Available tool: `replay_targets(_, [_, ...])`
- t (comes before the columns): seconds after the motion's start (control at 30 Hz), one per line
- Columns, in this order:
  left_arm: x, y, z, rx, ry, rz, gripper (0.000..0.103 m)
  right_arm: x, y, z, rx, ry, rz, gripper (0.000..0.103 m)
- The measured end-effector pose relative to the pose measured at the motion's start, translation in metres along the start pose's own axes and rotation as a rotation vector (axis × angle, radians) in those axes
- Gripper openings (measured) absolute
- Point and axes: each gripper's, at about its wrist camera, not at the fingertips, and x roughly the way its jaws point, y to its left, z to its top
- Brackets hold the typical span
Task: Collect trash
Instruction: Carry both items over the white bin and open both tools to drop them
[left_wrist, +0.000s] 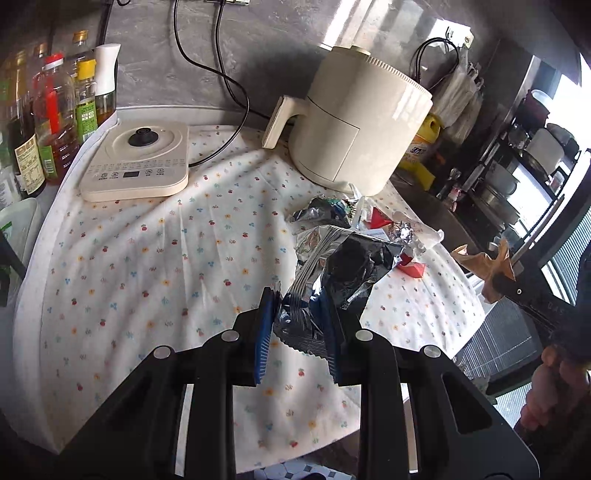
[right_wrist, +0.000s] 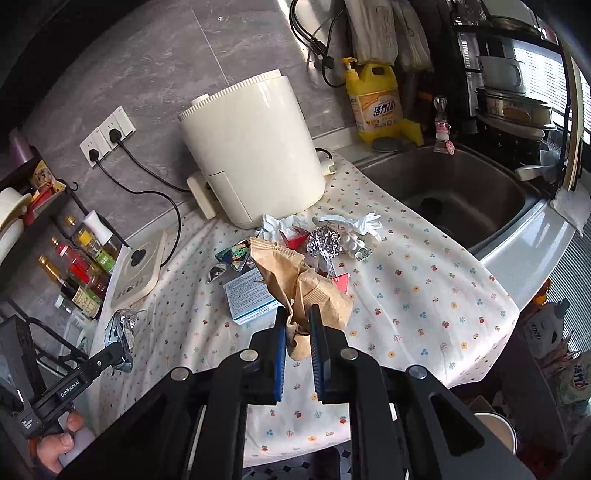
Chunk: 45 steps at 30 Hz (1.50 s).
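My left hand-held gripper (left_wrist: 301, 325) is clamped on a crinkly silver and black foil snack bag (left_wrist: 332, 280). Both blue pads press the bag's lower end, and the rest of the bag sticks up toward 12 o'clock, lifted off the cloth. My right hand-held gripper (right_wrist: 298, 328) is squeezed tight on a crumpled brown paper bag (right_wrist: 299, 284). The paper bunches between its blue pads and fans out toward 11 o'clock. In the left wrist view that brown bag shows at 3 o'clock, pinched at the tip of the other gripper, with a person's hand (left_wrist: 550, 391) on the handle below it.

Under both grippers lies a white cloth with little flowers and cherries (left_wrist: 155, 258), spread over the counter (right_wrist: 517, 254).

Just past the brown bag is the rest of the trash. A small white and blue cardboard box (right_wrist: 247, 295) lies flat at 10 o'clock, touching the bag. Beyond it are a ball of silver foil (right_wrist: 325, 240), small red folded papers (right_wrist: 291, 236), white crumpled tissue (right_wrist: 354, 221) and a dark colourful wrapper (right_wrist: 232, 254), all close together.

Behind the pile stands a tall cream air fryer (right_wrist: 255, 147), upright. At 9 o'clock from it lies a flat cream kettle base with a black knob (left_wrist: 136, 162). Far left stand oil and sauce bottles (left_wrist: 55, 110). At 2 o'clock in the right wrist view are a steel sink (right_wrist: 461, 192) and a yellow dish soap bottle (right_wrist: 376, 103).
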Motion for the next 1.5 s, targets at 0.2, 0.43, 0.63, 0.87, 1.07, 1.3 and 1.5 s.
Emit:
replay_targets(0.2, [-0.014,-0.033,-0.025,0.006,0.002,-0.007,0.025,-0.03,-0.019,-0.012,-0.01,0.0,0.027,0.013])
replay_targets(0.43, [-0.023,-0.068,-0.054,0.012,0.012,-0.023,0.025,-0.058,-0.047,-0.033,-0.02,0.023,0.028,0.013])
replay_targets(0.63, [-0.023,-0.1,-0.083,0.02,0.036,-0.047,0.025,-0.077,-0.076,-0.054,-0.034,0.052,0.018,0.013])
replay_targets(0.87, [-0.013,-0.139,-0.118,0.049,0.075,-0.084,0.025,-0.092,-0.123,-0.085,-0.024,0.09,-0.037,0.013])
replay_targets(1.07, [0.005,-0.168,-0.149,0.064,0.119,-0.126,0.025,-0.088,-0.18,-0.125,0.047,0.183,-0.101,0.013])
replay_targets(1.3, [0.045,-0.192,-0.187,0.112,0.247,-0.164,0.025,-0.061,-0.226,-0.181,0.134,0.315,-0.123,0.016])
replay_targets(1.5, [0.072,-0.216,-0.204,0.171,0.312,-0.199,0.025,-0.066,-0.253,-0.203,0.193,0.33,-0.208,0.057])
